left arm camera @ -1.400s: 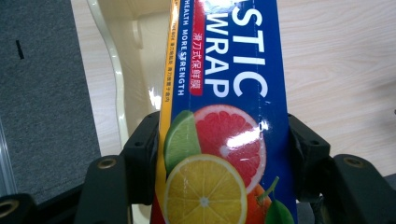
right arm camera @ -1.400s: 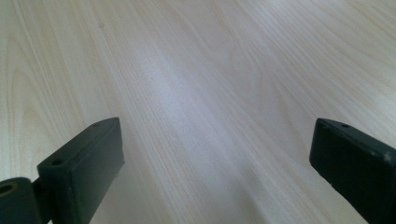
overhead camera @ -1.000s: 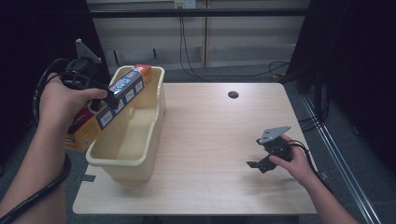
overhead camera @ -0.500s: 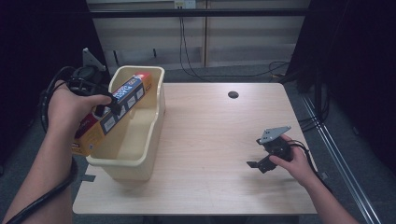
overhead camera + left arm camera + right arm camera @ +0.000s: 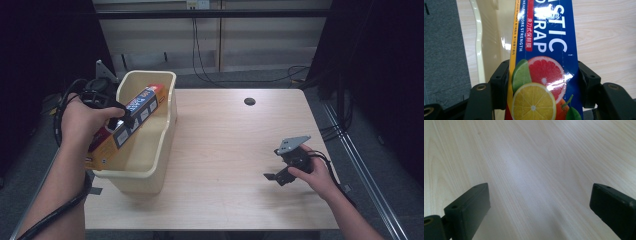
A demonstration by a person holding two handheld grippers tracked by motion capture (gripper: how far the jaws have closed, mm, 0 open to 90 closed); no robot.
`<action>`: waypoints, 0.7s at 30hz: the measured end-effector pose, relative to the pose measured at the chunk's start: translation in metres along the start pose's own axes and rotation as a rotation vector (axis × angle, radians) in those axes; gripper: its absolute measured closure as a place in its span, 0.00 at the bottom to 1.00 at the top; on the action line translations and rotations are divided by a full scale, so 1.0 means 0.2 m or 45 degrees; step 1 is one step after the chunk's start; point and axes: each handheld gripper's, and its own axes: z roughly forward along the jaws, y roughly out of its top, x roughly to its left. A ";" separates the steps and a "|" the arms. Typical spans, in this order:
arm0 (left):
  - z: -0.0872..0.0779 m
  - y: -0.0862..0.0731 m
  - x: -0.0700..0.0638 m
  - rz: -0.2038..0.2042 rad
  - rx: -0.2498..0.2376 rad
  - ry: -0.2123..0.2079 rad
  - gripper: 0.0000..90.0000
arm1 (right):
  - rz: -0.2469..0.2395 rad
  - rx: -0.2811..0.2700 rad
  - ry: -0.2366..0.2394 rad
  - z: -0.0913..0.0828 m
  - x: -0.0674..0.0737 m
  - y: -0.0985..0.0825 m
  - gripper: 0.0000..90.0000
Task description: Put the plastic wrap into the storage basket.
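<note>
A pale wooden table (image 5: 225, 150) stretches in front of me, bare except for a cream plastic bin (image 5: 145, 150) at its left edge and a small dark hole (image 5: 249, 101) near the far side. A long plastic wrap box (image 5: 127, 122), blue with citrus fruit printed on it, slants across the bin, its far end over the bin's far rim and its near end past the left wall. My left gripper (image 5: 541, 82) clamps that box, one of the jaws pressed to each long side. My right gripper (image 5: 286, 165) rests low over bare wood at the right, its jaws spread wide and holding nothing. I judge the step to be lowering the box into the bin. Next, the box likely needs levelling to fit between the walls, then settling on the bottom before I let go.
</note>
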 end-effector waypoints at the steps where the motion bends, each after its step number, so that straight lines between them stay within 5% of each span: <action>1: 0.01 0.00 0.00 0.003 -0.002 0.003 0.45 | -0.001 0.001 -0.002 0.00 0.00 0.00 0.03; 21: 0.12 -0.03 0.02 -0.048 0.046 -0.005 0.45 | 0.010 -0.004 0.004 0.00 0.00 0.00 0.03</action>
